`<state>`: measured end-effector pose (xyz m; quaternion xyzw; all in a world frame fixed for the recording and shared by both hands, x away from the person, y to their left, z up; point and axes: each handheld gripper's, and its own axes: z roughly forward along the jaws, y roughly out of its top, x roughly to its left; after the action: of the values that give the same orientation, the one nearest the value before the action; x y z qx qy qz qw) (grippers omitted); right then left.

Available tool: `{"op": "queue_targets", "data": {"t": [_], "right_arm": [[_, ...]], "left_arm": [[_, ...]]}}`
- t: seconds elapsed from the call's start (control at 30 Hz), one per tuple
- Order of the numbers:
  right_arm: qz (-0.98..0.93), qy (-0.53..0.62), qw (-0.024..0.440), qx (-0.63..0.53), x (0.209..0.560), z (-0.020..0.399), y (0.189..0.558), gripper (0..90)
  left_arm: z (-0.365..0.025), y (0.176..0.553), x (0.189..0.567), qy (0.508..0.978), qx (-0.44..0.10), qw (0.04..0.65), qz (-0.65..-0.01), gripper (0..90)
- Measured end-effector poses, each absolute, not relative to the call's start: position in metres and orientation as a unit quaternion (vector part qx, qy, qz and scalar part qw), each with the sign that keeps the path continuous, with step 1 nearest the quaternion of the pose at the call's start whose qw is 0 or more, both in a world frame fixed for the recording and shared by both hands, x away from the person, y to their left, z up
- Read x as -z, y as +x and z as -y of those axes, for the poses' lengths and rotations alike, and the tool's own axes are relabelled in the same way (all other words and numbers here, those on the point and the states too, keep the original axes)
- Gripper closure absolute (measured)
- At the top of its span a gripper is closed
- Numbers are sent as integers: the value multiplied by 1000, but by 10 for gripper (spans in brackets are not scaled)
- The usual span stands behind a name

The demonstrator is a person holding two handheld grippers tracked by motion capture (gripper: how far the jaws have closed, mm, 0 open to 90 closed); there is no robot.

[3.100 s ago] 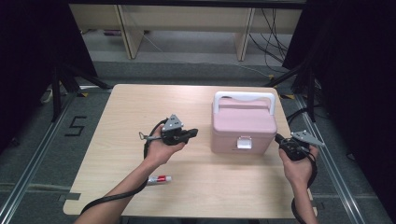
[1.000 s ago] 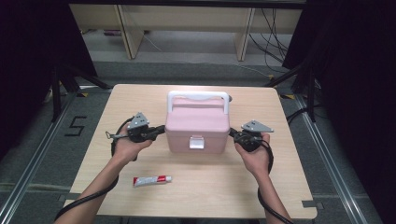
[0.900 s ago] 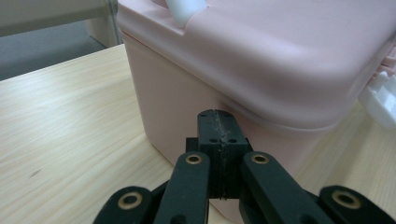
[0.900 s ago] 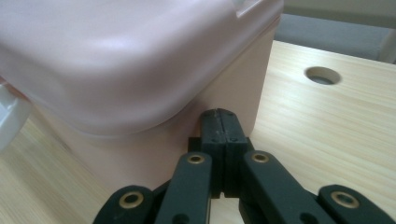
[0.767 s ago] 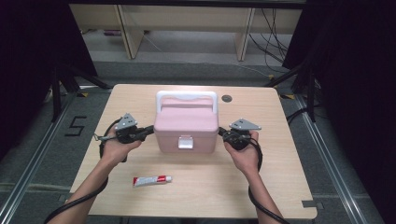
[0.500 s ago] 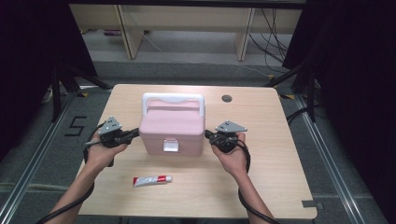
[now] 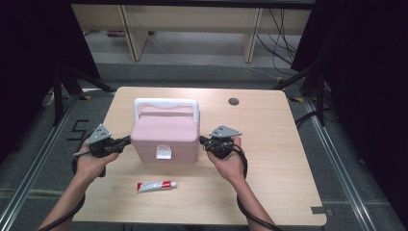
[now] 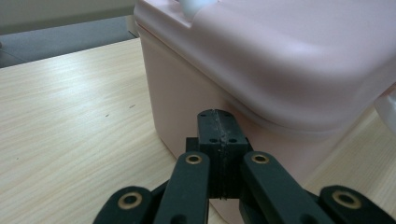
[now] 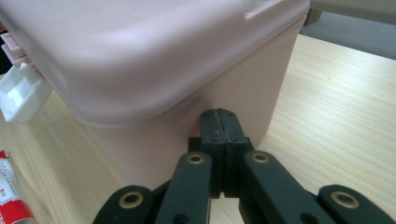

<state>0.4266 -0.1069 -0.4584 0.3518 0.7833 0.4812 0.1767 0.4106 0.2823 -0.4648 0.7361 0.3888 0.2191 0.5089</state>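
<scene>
Pressed shut left gripper (image 7: 126, 140) and right gripper (image 7: 203, 141) against box (image 7: 166, 132) sides; tube (image 7: 156, 185) not yet packed.

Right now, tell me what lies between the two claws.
The pink box lies between them. In the high view the left claw meets its left wall and the right claw its right wall, both shut.
</scene>
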Motion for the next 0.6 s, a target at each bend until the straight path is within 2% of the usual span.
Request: {"op": "queue_targets", "data": {"t": [0.27,0.6], "right_arm": [[-787,339,184,-481,458,101,428,900],[-788,345,168,-482,461,100,424,900]], "left_arm": [[-288,407,467,735,-222,506,-393,897],[-288,406,468,736,-222,505,-394,898]]}}
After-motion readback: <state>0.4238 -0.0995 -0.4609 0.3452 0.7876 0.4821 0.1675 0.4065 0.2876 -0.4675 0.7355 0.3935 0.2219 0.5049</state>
